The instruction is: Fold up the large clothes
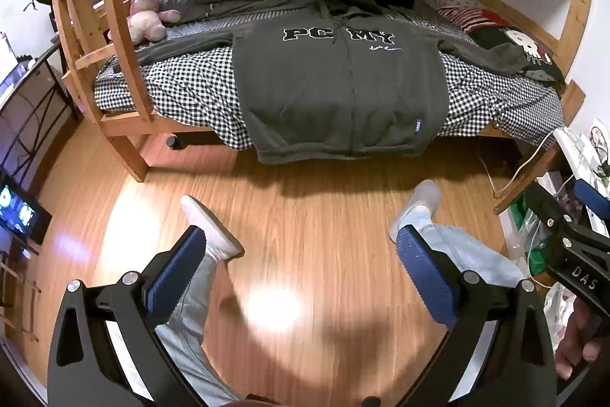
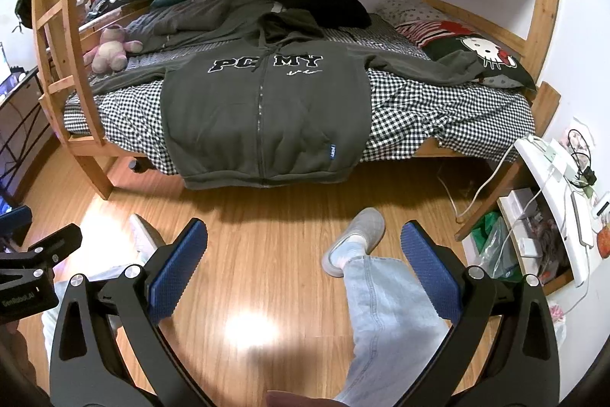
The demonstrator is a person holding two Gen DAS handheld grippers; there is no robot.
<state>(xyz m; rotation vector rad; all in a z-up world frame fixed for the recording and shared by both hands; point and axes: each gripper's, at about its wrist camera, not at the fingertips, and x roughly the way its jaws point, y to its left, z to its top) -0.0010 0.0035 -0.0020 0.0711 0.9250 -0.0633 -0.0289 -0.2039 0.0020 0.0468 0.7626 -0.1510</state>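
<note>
Hoodie (image 1: 343, 86) lies flat on bed (image 1: 183, 90) dead ahead, well apart, zipper axis toward me, sleeves out sideways; left gripper (image 1: 301, 266) and right gripper (image 2: 305, 262) both wide open, empty, about equally far.

Hoodie (image 1: 343, 90): dark grey-green, zip front, zipped shut, white "PC MY" lettering across chest, small blue tag near hem. Lies flat, face up, on checked bed cover; both sleeves spread sideways; hood toward wall; hem overhangs bed edge.
</note>
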